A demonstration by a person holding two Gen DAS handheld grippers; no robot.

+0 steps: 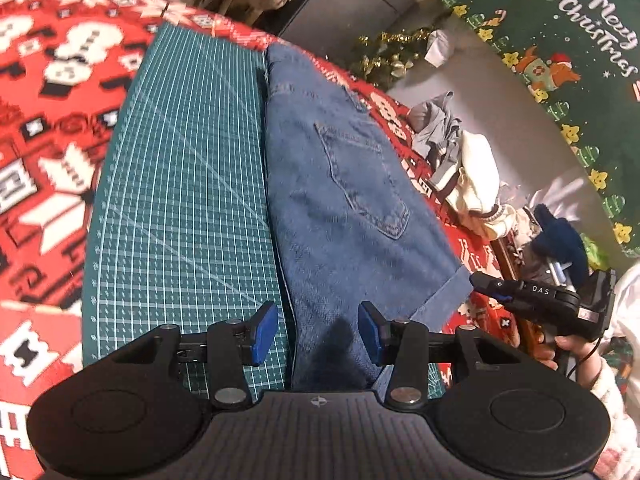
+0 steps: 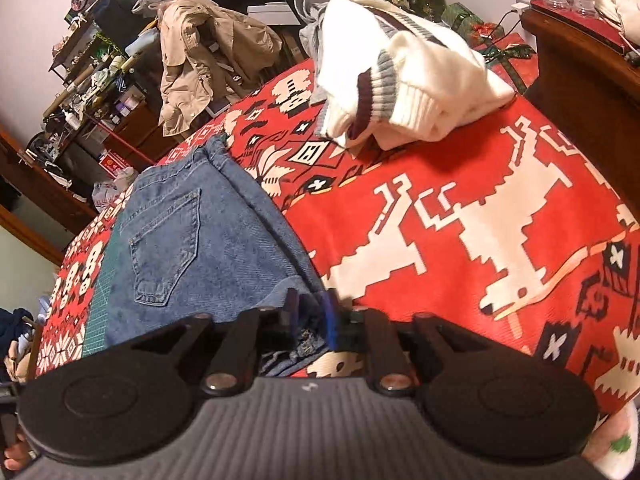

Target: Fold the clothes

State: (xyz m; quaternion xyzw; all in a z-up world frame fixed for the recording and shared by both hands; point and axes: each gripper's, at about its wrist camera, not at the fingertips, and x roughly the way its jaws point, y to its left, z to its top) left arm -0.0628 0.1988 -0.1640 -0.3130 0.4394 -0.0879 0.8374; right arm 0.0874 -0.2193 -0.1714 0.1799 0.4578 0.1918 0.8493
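Right gripper (image 2: 310, 312): jaws narrowly parted, denim hem corner between them; whether the pads still pinch it cannot be told. Left gripper (image 1: 318, 330): jaws apart, empty, poised over the near leg end. Denim shorts (image 1: 344, 200): folded lengthwise, pocket up, lying half on green cutting mat (image 1: 180, 200), half on red patterned cloth (image 2: 460, 220). Likely heavy, stiff, non-slip; best taken at the thick cuffed hem corners. White sweater (image 2: 400, 76) heaped beyond.
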